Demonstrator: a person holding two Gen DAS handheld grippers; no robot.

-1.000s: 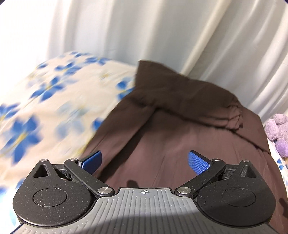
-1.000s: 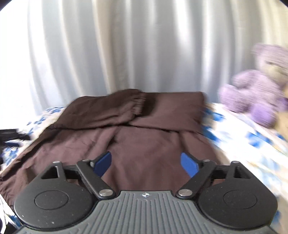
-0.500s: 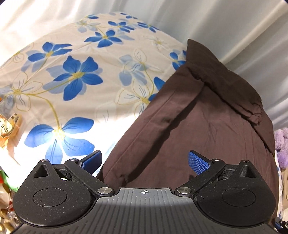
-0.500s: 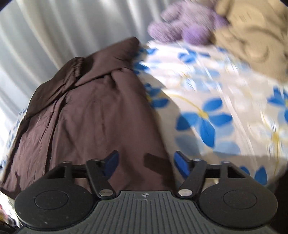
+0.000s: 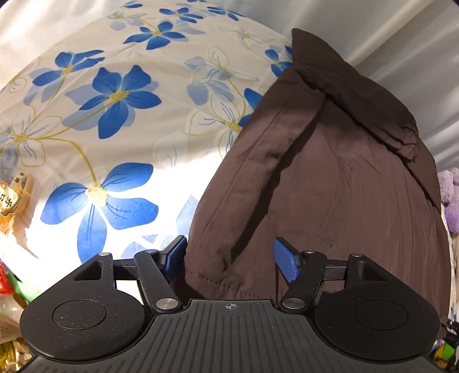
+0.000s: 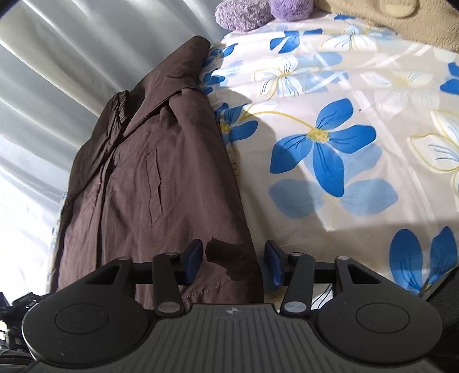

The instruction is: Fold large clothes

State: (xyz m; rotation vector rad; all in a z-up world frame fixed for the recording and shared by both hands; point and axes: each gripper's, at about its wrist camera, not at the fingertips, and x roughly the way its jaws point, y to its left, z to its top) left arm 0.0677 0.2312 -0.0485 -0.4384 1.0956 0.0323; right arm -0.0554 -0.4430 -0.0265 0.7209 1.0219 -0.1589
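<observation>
The brown garment (image 5: 330, 178) lies long on the bed w/ the flowered sheet (image 5: 114, 114), its far end already turned over near the white curtain (image 6: 57, 57). It looks like trousers or a coat w/ a stitched pocket slit (image 6: 155, 183), I cannot tell which for sure.

Left gripper (image 5: 229, 259) is at the near left corner of the garment. Its blue pads are spread apart, and the hemmed corner sits between them, not pinched yet. Right gripper (image 6: 232, 262) is at the near right corner in the same way: pads apart, the cloth edge between them, nothing clamped.

Both tongs are placed on the two near corners prob. because the next fold needs the near hem lifted evenly and carried toward the far end. Holding both corners keeps the edge straight, so the fold does not go crooked.

My judgement: approx. mid task, one fold done, the grasp for the next is about to start. Risk: the pads may catch only the top layer, or the sheet too, since the cloth is thin and lies flat on it.

A purple plush toy (image 6: 243, 11) sits at the far right, well apart from the garment.
</observation>
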